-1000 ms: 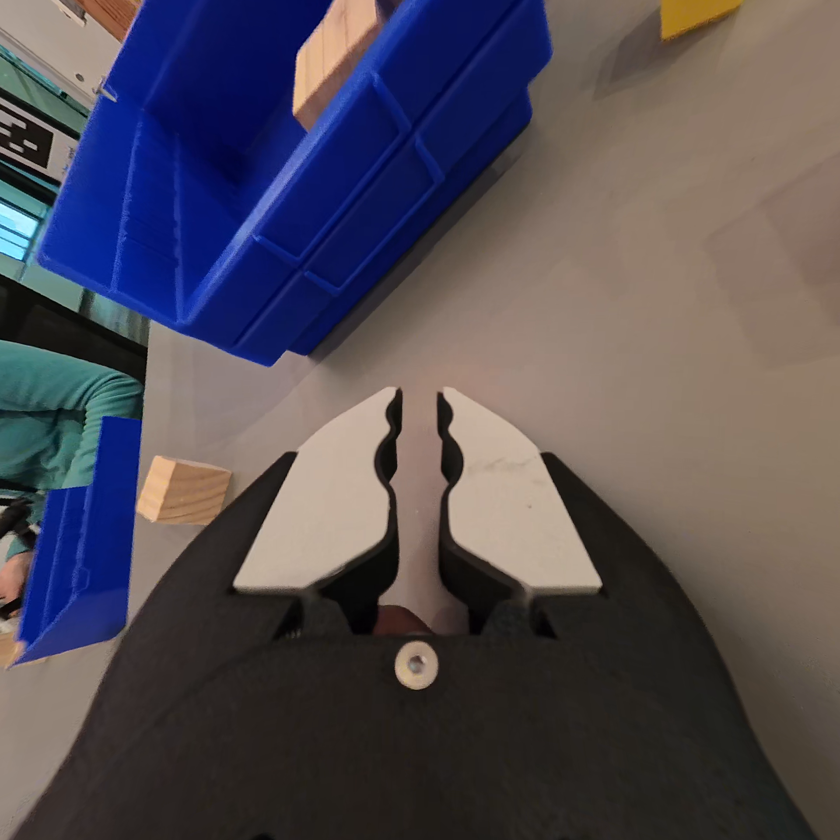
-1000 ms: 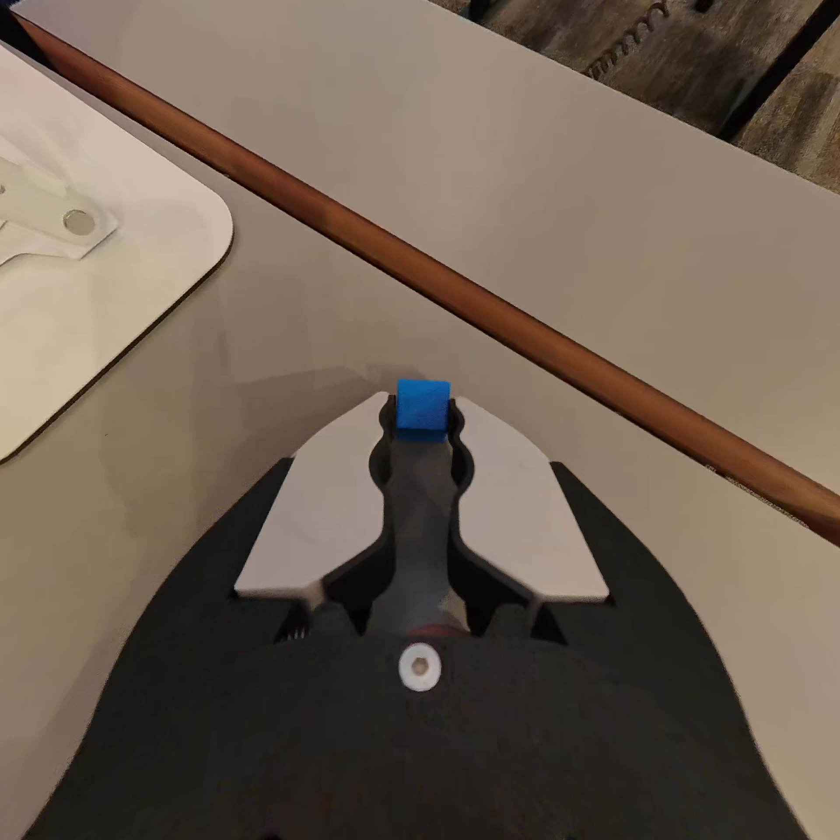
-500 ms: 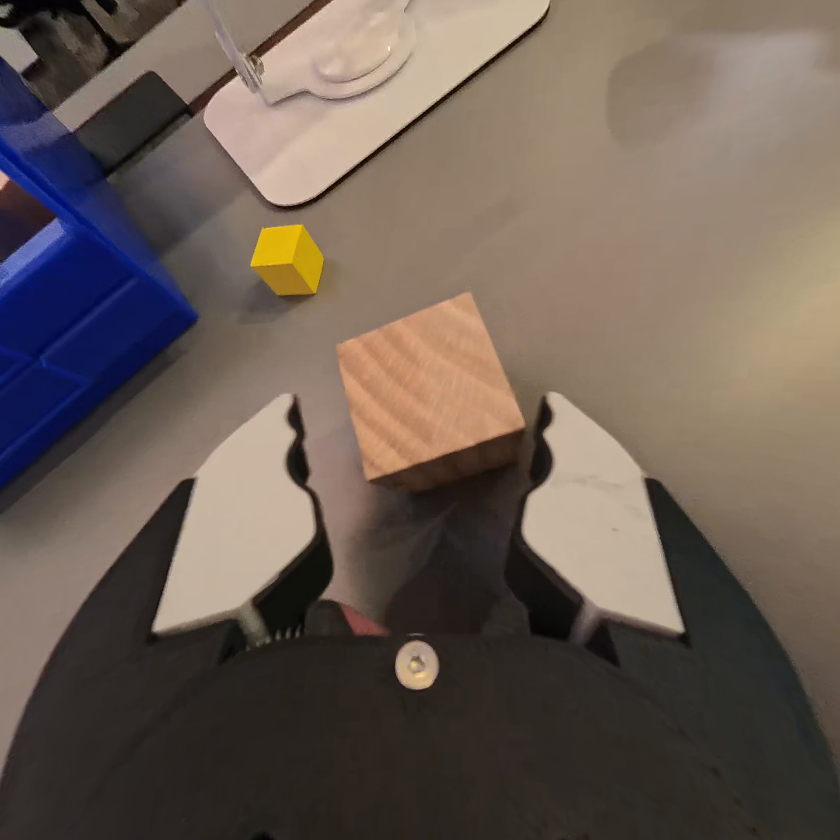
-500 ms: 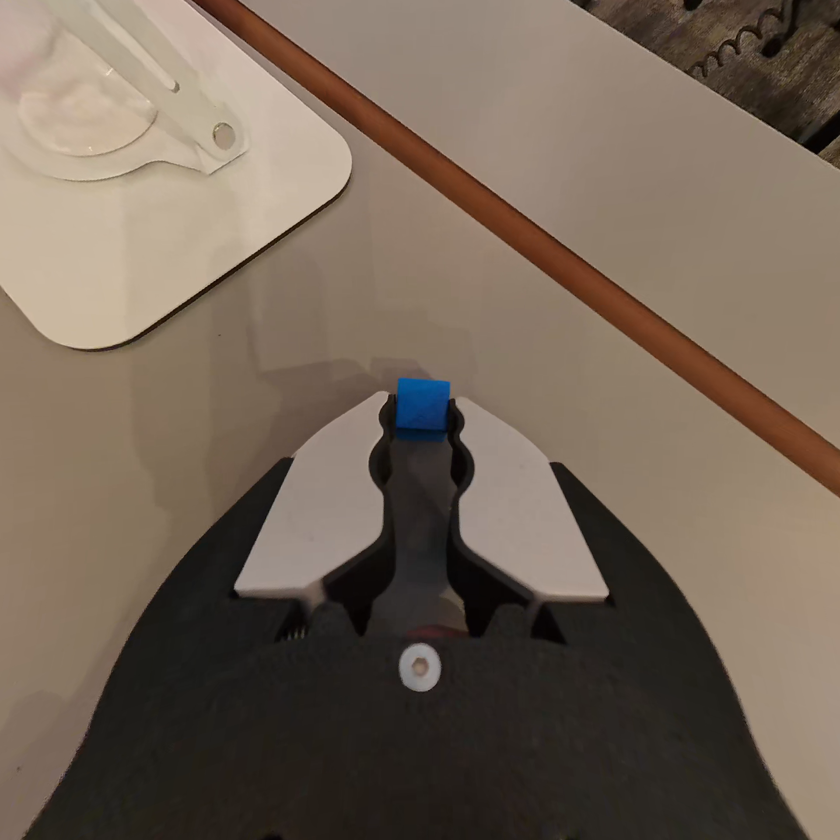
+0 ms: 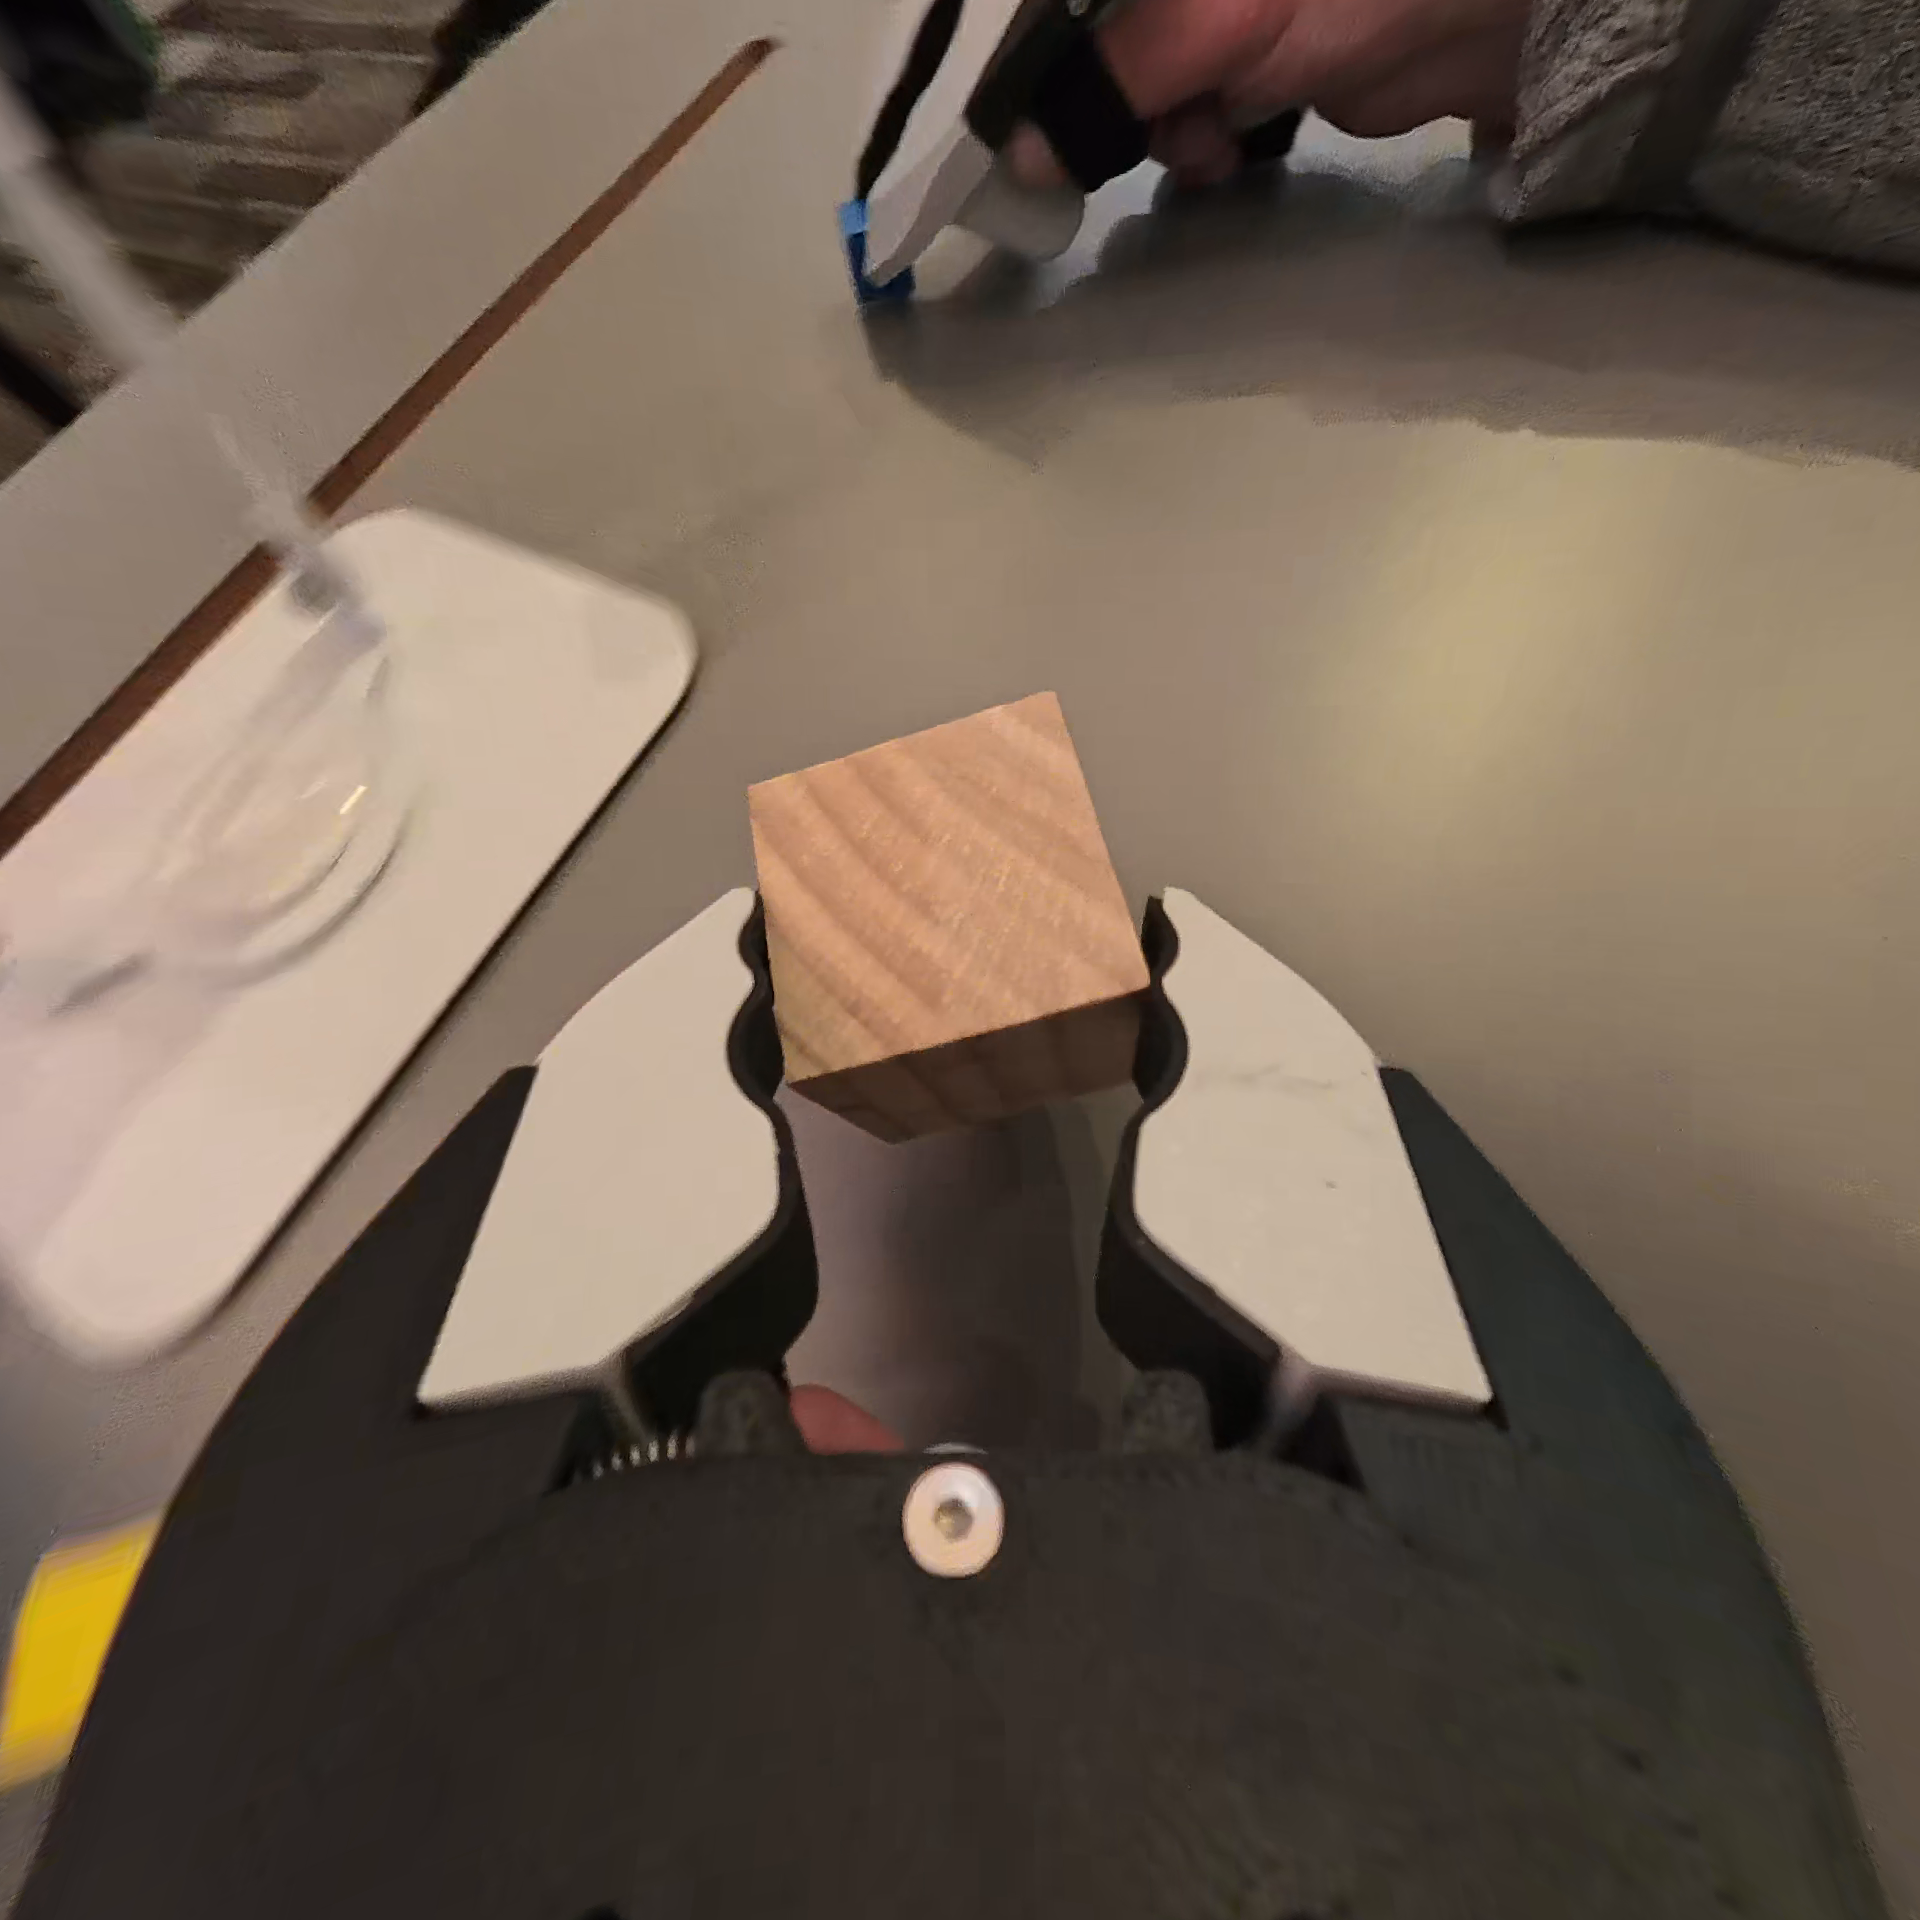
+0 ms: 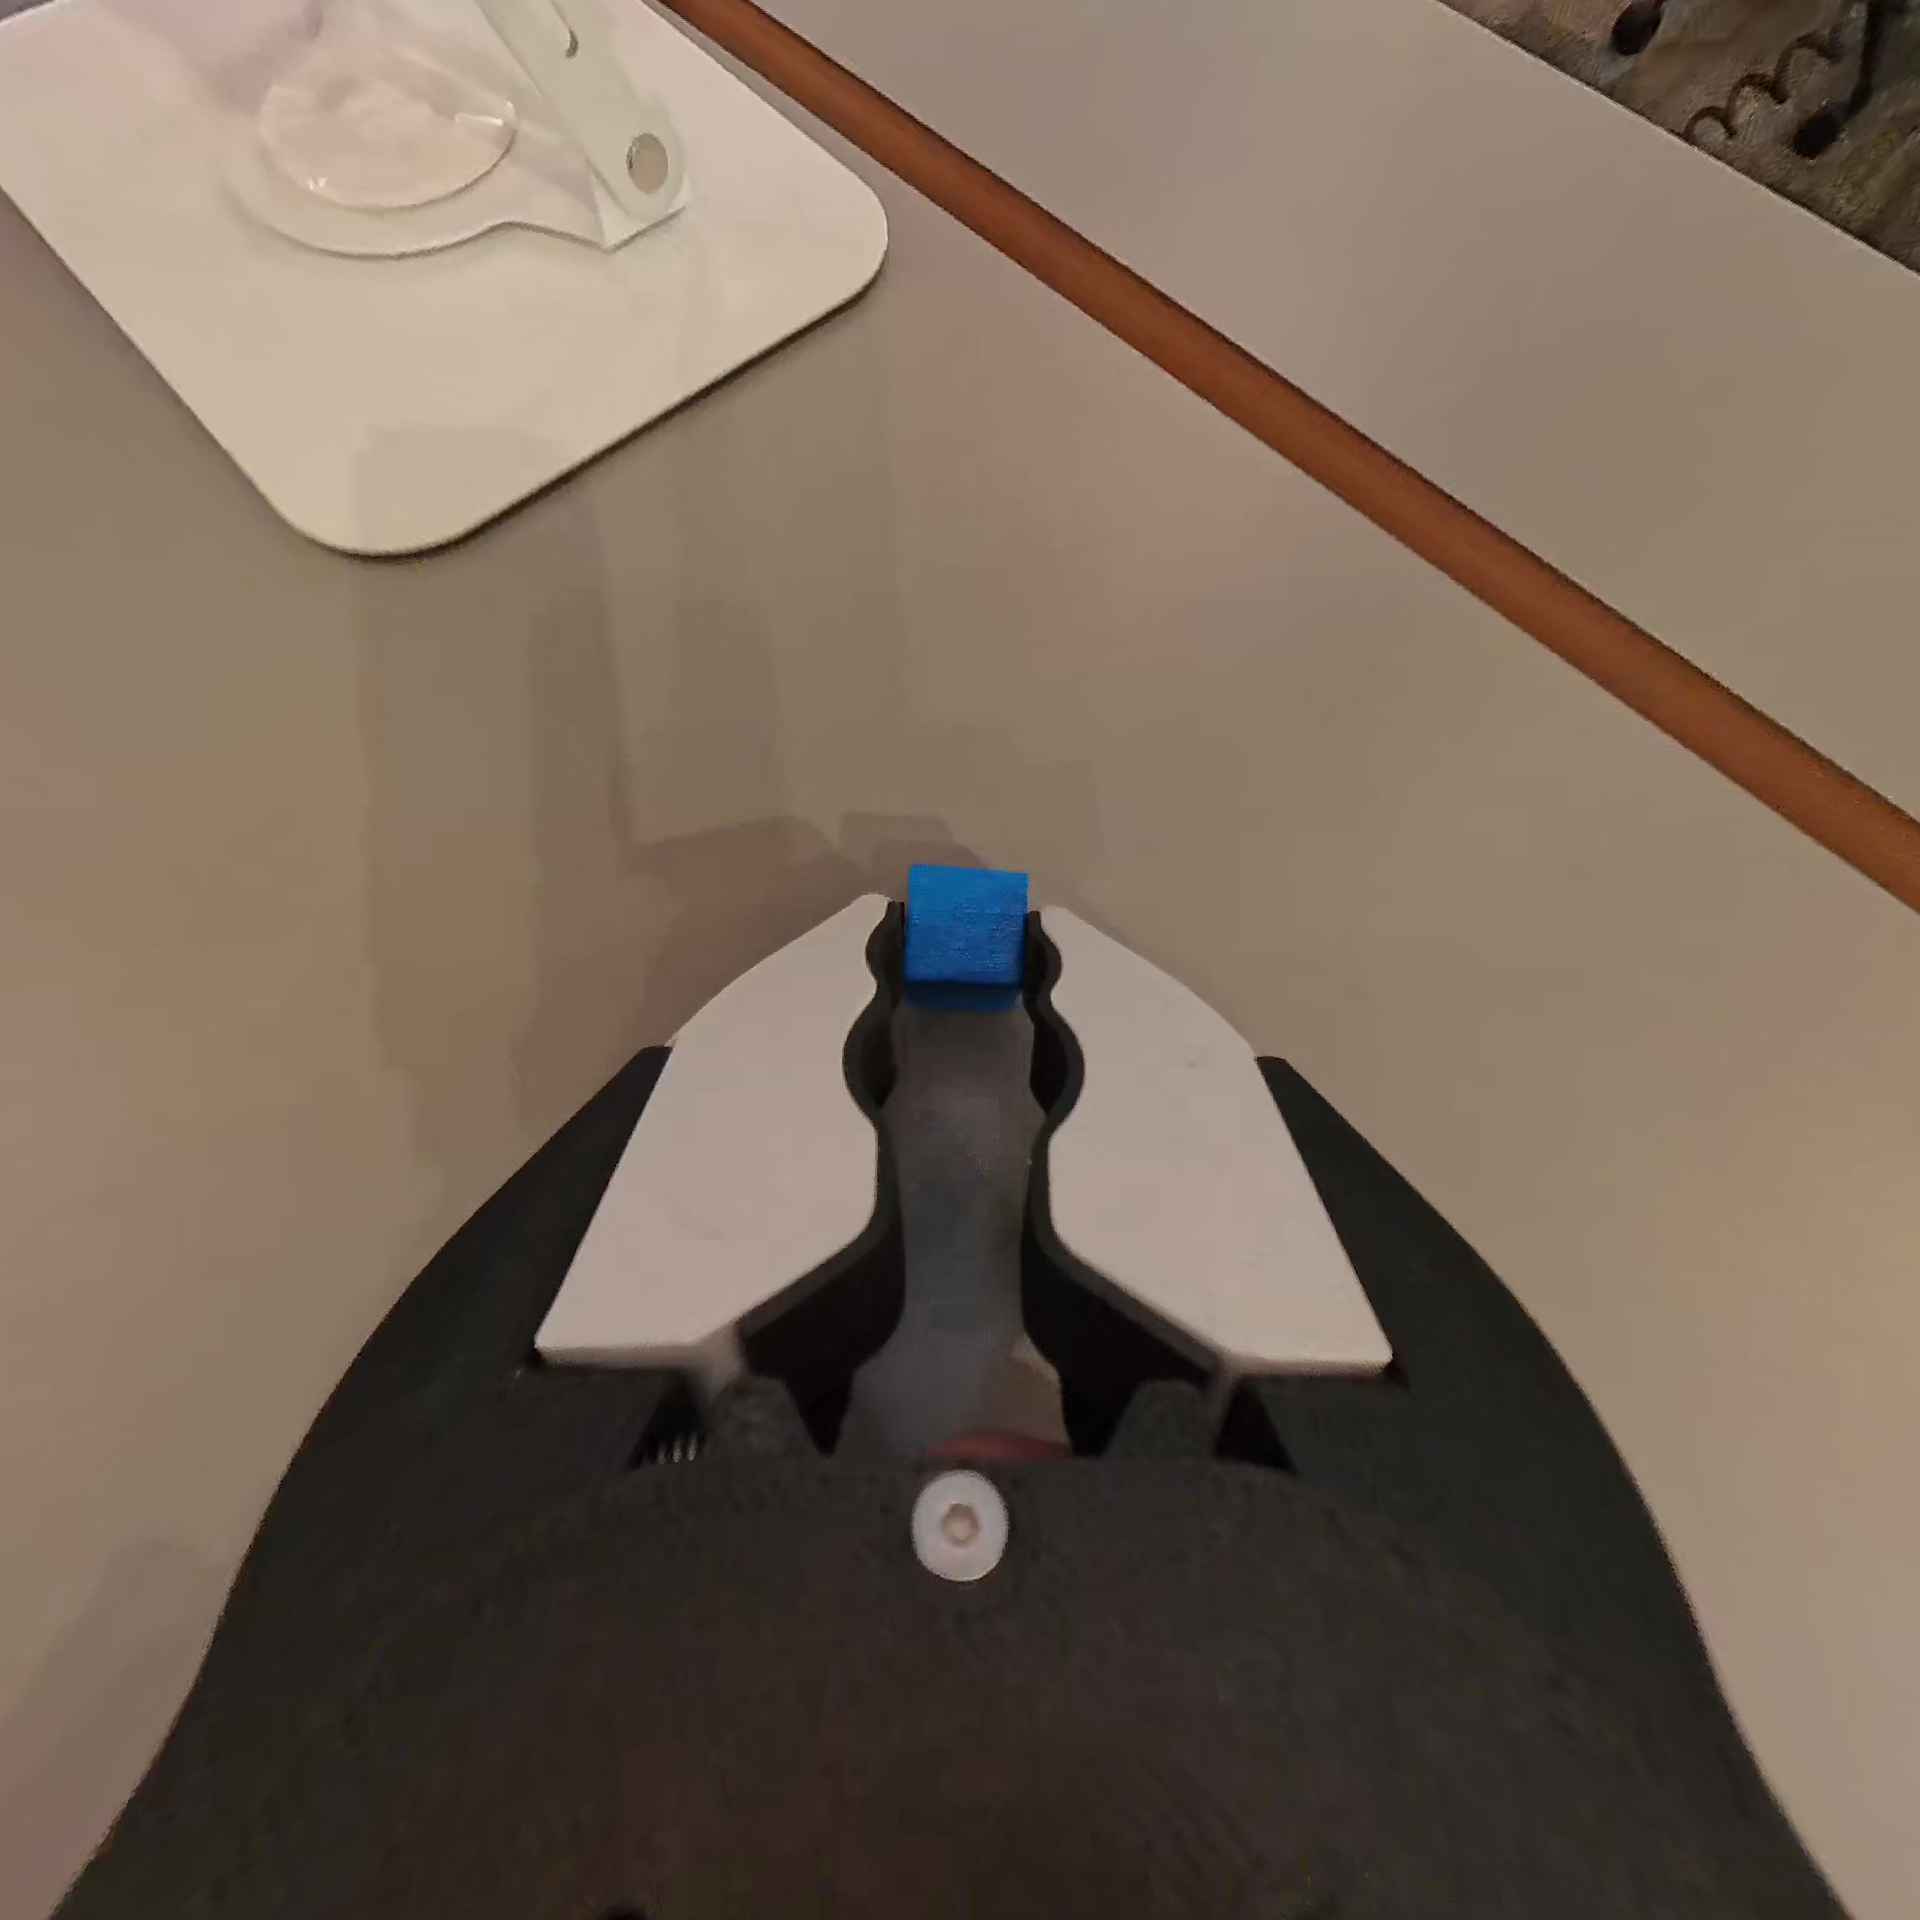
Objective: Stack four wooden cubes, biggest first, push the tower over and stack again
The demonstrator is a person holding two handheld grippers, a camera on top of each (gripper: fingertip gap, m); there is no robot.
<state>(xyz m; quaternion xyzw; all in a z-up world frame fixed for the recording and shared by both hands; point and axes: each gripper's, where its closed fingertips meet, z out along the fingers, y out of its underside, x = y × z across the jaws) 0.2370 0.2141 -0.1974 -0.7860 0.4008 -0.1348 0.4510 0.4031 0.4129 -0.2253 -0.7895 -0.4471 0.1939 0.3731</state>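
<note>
My left gripper (image 5: 951,920) is shut on a large plain wooden cube (image 5: 935,904), its fingertips pressed on the cube's left and right sides. The cube sits slightly tilted, with a shadow under it on the grey table (image 5: 1455,831). My right gripper (image 6: 961,920) is shut on a small blue cube (image 6: 966,935), held at the fingertips low over the table. The right gripper (image 5: 904,239) and its blue cube (image 5: 854,244) also show in the left wrist view at the far top, with the tip at the table surface. A yellow cube (image 5: 62,1642) lies at the bottom left.
A white mat (image 5: 499,810) with a clear plastic stand (image 5: 281,810) lies to the left; it also shows in the right wrist view (image 6: 468,395). A brown strip (image 6: 1299,436) runs across the table beyond. A hand and grey sleeve (image 5: 1714,125) are at the top right. Across from one pair of fingers to the other is roughly 25 cm.
My left gripper swung away from the blue bins, opened around the wooden cube and closed on it. My right gripper kept hold of the blue cube while more of the white mat came into view.
</note>
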